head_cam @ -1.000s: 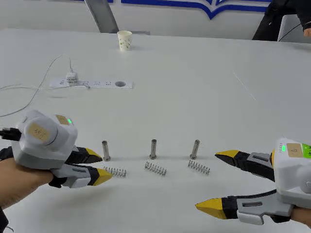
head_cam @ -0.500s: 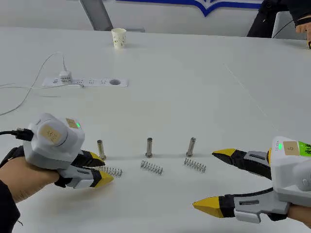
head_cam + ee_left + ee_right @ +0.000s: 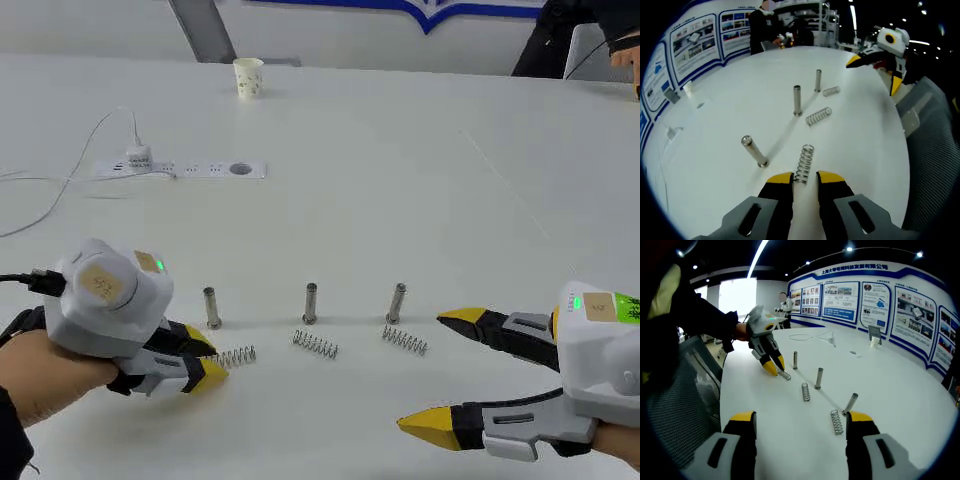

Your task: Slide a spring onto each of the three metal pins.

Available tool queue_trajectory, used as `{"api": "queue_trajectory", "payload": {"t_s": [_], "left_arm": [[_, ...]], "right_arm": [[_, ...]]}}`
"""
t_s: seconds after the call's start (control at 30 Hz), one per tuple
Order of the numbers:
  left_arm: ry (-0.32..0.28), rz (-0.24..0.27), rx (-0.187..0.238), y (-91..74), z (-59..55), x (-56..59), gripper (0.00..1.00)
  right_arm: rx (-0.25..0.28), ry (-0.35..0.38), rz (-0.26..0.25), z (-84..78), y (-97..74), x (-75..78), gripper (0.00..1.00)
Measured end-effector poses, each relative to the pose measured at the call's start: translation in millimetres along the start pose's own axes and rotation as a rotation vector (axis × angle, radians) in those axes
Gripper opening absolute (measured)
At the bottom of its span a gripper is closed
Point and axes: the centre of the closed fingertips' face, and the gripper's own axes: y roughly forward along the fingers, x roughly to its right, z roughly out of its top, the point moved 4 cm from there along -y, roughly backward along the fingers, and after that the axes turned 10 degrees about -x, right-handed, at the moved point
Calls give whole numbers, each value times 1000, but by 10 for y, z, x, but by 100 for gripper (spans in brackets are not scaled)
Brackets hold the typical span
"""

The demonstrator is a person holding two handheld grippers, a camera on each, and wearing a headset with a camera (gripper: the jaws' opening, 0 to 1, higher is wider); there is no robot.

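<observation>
A broad white table (image 3: pixel 420 170) in a poster-lined hall, with a power strip (image 3: pixel 190 170) and a paper cup (image 3: pixel 247 77) at its far side, carries three upright metal pins in a row: left pin (image 3: pixel 211 307), middle pin (image 3: pixel 310 303), right pin (image 3: pixel 397 303). A spring lies just in front of each, none yet threaded on. At left, the left gripper (image 3: pixel 210 360) has its jaws close together on either side of the left spring (image 3: pixel 237 356), at its near end; whether they pinch it cannot be told. The springs look light and squashy, apt to roll or flick away, so a gentle hold across the coils near one end, leaving the other end free for the pin, seems wise. Each is a short, thin coil of bright wire, as are the middle spring (image 3: pixel 316 345) and right spring (image 3: pixel 405 341). At right, the right gripper (image 3: pixel 425 372) hangs wide open and empty, near the right spring.
</observation>
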Motion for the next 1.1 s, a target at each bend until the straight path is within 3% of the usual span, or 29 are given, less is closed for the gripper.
{"api": "queue_trajectory", "payload": {"t_s": [0.53,0.77,1.1], "left_arm": [[24,28,-6,22,-26,16,11],[26,30,25,-51,33,37,10],[81,4,67,-192,193,253,10]], "right_arm": [[3,-18,15,56,4,-45,74],[2,-28,27,90,24,-72,74],[7,-57,62,180,54,-140,68]]}}
